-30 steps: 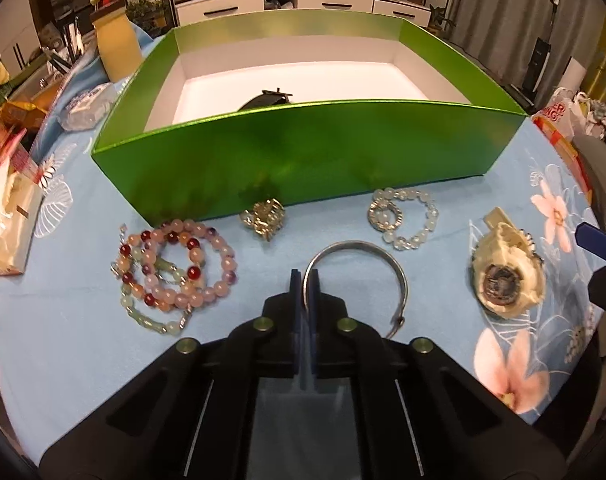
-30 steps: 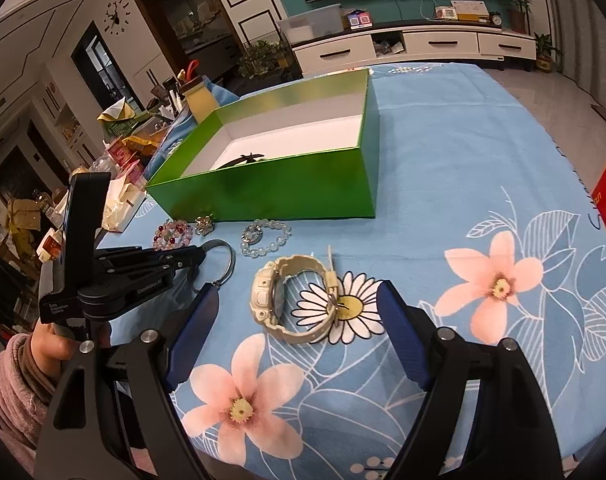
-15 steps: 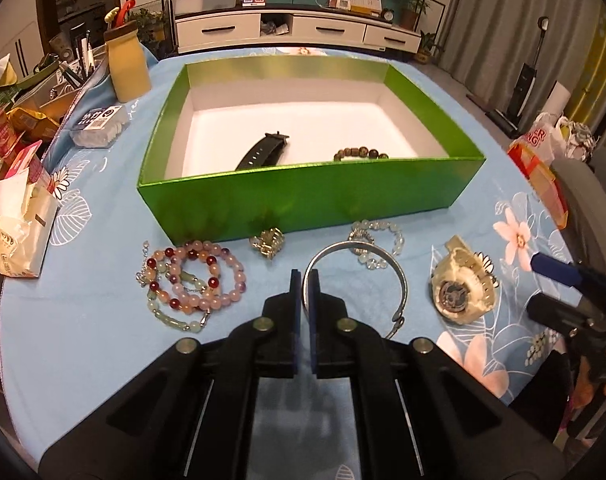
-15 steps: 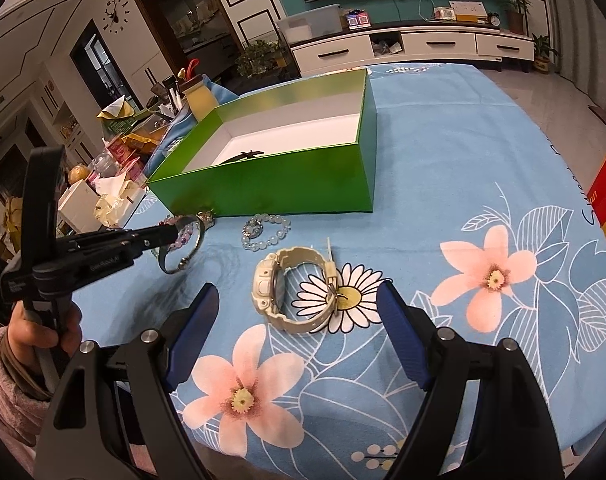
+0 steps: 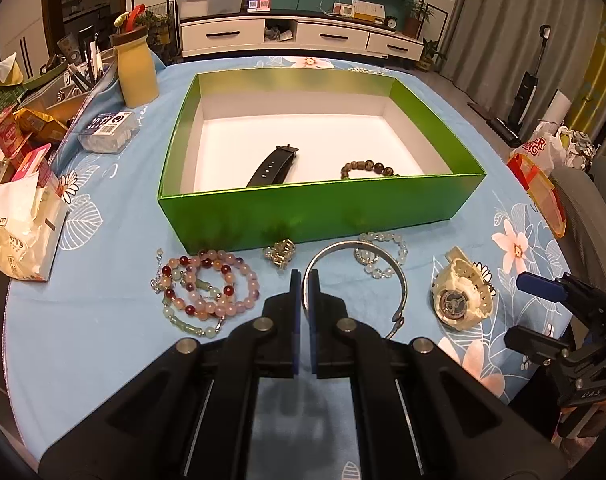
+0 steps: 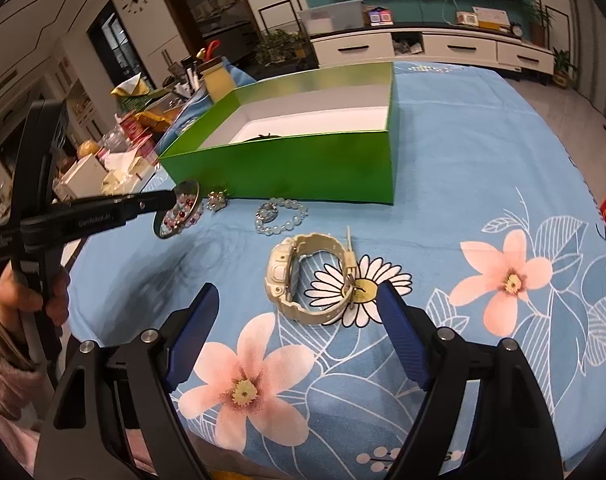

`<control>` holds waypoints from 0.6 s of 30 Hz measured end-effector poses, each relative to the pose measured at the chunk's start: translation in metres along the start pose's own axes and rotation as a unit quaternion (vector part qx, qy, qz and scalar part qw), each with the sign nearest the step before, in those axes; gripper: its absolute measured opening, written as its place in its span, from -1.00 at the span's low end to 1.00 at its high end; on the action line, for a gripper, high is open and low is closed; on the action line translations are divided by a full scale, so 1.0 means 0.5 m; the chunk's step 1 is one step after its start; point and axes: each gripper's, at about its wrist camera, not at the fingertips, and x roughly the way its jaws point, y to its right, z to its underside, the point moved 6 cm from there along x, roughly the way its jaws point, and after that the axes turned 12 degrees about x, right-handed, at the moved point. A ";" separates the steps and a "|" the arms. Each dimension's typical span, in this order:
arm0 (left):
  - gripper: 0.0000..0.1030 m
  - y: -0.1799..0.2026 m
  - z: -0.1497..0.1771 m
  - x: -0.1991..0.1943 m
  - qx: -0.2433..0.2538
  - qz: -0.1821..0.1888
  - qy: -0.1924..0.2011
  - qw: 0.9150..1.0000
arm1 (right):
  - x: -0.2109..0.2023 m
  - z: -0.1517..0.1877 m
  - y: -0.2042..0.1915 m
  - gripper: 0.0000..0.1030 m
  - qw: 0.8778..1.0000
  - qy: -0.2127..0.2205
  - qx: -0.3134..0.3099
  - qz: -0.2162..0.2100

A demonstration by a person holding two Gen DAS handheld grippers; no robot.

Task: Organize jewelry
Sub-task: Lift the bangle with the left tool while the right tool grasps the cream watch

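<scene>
My left gripper [image 5: 304, 278] is shut on a silver bangle [image 5: 383, 256] and holds it in the air in front of the green box [image 5: 315, 206]. The held bangle [image 6: 191, 190] also shows in the right wrist view. A black strap [image 5: 273, 166] and a brown bead bracelet [image 5: 367, 168] lie inside the box. On the blue cloth lie pink and red bead bracelets [image 5: 207, 288], a small gold piece [image 5: 279, 252], a clear bead bracelet [image 5: 379, 254] and a cream watch [image 5: 461, 296]. My right gripper [image 6: 299, 304] is open just in front of the cream watch [image 6: 311, 276].
A yellow bottle [image 5: 137, 68], a plastic case [image 5: 109, 130], snack packets and a tissue pack [image 5: 21, 224] crowd the table's left side. A red and orange bag [image 5: 539, 188] sits at the right edge. The table's rim runs close behind both grippers.
My left gripper has risen and pulled back with the bangle, lifting it off the cloth; the box's inside shows more. The right gripper has barely moved.
</scene>
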 end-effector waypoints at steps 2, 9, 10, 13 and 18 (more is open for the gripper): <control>-0.95 0.001 -0.001 -0.001 0.001 0.000 0.000 1.000 | 0.002 -0.001 -0.001 0.58 1.000 0.000 -0.009 0.001; -0.95 0.003 -0.011 -0.006 0.004 0.000 0.005 1.000 | 0.007 0.007 0.000 0.58 0.999 -0.002 -0.043 0.001; -0.95 0.003 -0.011 -0.005 0.004 0.002 0.005 1.000 | 0.010 0.010 -0.001 0.58 0.999 -0.005 -0.050 0.001; -0.95 0.003 -0.012 -0.003 0.003 0.007 0.006 1.000 | 0.020 0.017 -0.009 0.58 0.998 -0.013 -0.062 -0.002; -0.95 0.004 -0.014 0.000 0.006 0.014 0.007 1.000 | 0.051 0.011 -0.034 0.41 0.995 -0.023 -0.095 0.004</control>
